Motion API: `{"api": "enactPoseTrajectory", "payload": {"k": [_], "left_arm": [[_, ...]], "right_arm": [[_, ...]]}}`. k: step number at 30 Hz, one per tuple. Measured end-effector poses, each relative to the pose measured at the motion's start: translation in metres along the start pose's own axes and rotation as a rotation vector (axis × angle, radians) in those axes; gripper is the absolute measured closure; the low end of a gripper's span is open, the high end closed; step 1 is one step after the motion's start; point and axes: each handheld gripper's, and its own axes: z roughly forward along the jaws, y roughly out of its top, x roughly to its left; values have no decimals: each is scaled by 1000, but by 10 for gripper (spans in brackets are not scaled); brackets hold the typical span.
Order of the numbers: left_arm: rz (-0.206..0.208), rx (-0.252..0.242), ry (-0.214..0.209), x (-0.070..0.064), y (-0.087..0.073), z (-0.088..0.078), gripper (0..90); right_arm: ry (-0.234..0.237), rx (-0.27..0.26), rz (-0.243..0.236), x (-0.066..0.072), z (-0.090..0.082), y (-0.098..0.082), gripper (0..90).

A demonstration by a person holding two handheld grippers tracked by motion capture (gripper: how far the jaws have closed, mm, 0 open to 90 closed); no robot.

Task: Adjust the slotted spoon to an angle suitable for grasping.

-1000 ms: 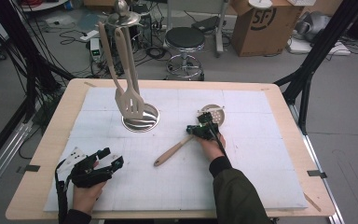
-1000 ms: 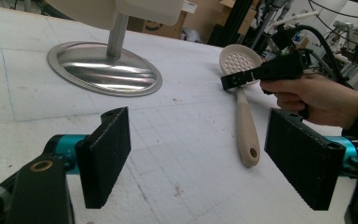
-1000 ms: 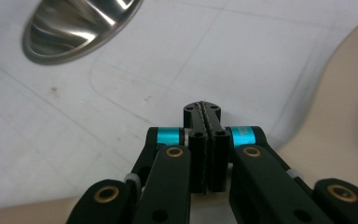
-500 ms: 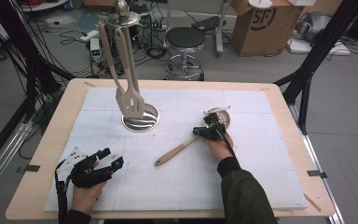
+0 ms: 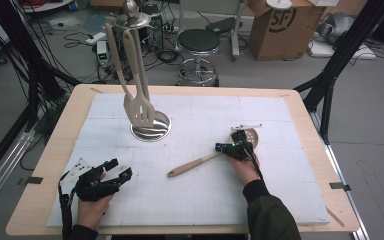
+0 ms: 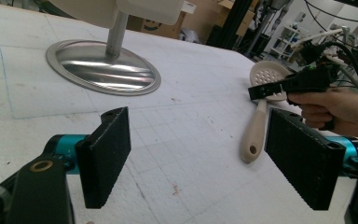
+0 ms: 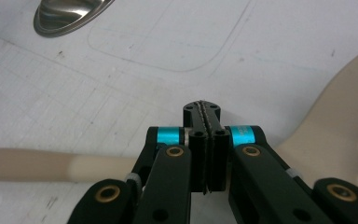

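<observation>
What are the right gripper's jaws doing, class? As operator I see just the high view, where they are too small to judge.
Observer: In the right gripper view, the right gripper is shut, pads pressed together with nothing between them, poised over the spoon.
Operator: And the left gripper?
Observer: The left gripper view shows the left gripper open, gripping nothing.
Operator: Anything about the spoon's handle?
Observer: Its tip has a small hole.

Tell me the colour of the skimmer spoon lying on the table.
Cream skimmer spoon, clearest in the left gripper view.
</observation>
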Motion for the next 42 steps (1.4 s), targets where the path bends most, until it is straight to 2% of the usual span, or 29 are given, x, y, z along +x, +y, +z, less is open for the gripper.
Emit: {"api": "enactPoseTrajectory", "payload": {"k": [8,14,17,23,29,34,36,39,42], "left_arm": [[1,2,2,0,0,0,232],[3,3,3,0,0,0,232],[6,4,2,-1,0,1,232],[5,6,1,-1,0,1,232],[2,4,3,-1,0,1,232],[1,5,1,-1,0,2,232],[4,6,1,-1,0,2,232],[6,6,4,-1,0,2,232],[10,8,4,-1,0,2,232]], "right_arm": [[21,-21,42,-2,-14,-16,899],[18,-32,84,1,-25,-30,900],[-8,-40,80,6,-31,-37,900],[-4,-58,87,9,-38,-47,900],[-27,-72,77,12,-38,-49,899],[12,-106,98,9,-42,-49,900],[33,-111,107,13,-42,-51,899],[70,-110,87,27,-38,-54,898],[151,-127,86,41,-32,-55,898]]}}
